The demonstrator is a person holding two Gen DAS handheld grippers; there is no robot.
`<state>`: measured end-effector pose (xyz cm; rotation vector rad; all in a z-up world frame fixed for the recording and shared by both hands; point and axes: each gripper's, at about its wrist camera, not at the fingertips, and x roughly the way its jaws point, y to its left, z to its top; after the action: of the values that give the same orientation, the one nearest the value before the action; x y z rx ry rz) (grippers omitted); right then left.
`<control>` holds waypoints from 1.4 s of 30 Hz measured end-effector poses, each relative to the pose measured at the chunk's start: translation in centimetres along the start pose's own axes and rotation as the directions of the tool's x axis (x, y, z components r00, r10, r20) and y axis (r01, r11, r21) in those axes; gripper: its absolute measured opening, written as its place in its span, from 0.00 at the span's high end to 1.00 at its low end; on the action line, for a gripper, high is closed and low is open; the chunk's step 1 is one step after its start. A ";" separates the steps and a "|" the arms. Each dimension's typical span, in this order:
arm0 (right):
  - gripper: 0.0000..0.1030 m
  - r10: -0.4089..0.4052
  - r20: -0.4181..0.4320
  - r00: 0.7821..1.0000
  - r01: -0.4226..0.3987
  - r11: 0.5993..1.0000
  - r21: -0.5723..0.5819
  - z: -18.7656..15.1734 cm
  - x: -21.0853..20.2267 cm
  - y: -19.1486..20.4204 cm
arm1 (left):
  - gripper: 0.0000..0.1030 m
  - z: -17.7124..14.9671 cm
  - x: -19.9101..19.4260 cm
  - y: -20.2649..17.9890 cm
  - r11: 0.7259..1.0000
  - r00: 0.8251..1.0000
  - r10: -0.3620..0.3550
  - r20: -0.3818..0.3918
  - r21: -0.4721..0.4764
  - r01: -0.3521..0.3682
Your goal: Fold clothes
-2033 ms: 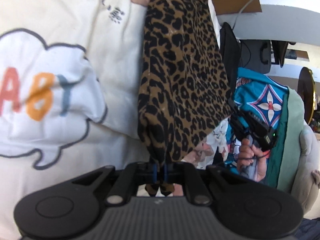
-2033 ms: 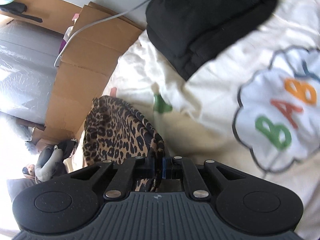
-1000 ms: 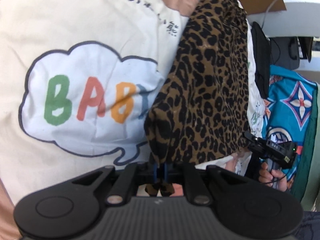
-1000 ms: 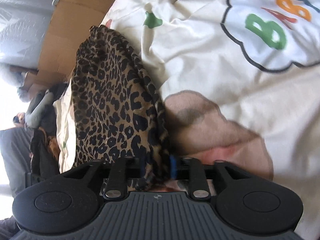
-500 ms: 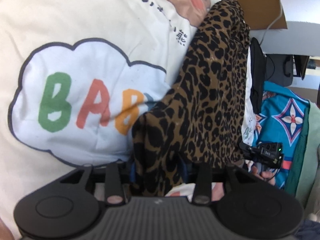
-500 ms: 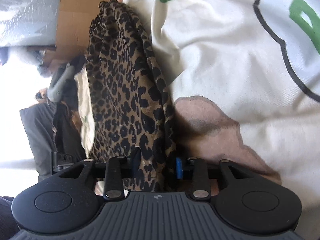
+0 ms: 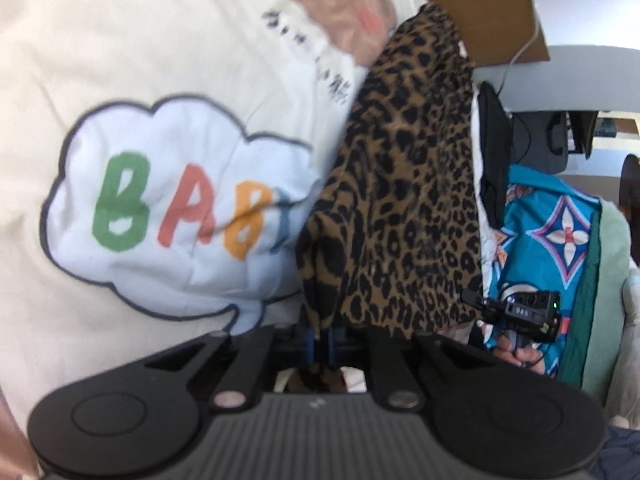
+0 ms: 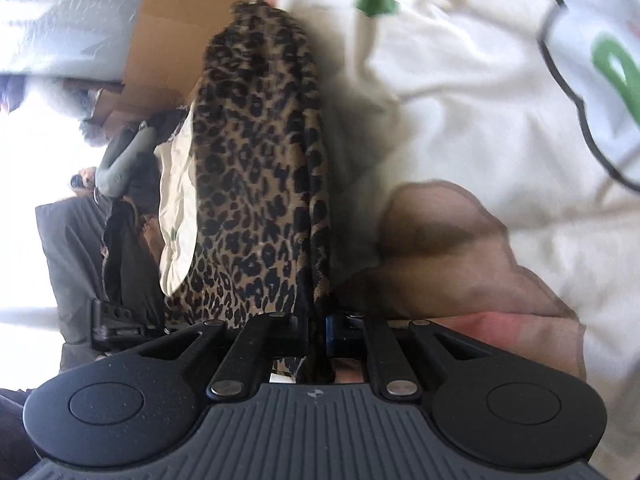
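Much of the leopard-print garment was hidden: its near edge disappeared between the fingers of the left claw, which was clamped tight on it, and the right claw pinched another bunched edge the same way. Both views were blurred, and the small dark script printed on the cream bedsheet could not be read. The garment hung stretched between the two claws above that sheet, beside its cloud print spelling BABY and a brown bear print. Farther off lay a cardboard box, a black item and a blue patterned cloth. On the right a hand held the other device, only partly visible; the sheet's left side lay open
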<state>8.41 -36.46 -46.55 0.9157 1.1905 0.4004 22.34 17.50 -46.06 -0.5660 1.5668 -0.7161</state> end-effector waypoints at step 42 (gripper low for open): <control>0.95 0.018 0.113 0.993 -0.023 0.999 0.038 -10.8 -6.6 7.4 | 0.94 -1.1 -9.6 -8.5 0.994 0.998 0.022 0.053 0.109 -0.027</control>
<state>-2.44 -32.49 -37.55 0.9727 1.0893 0.3384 22.00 18.73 -33.22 -0.4793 1.4742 -0.7585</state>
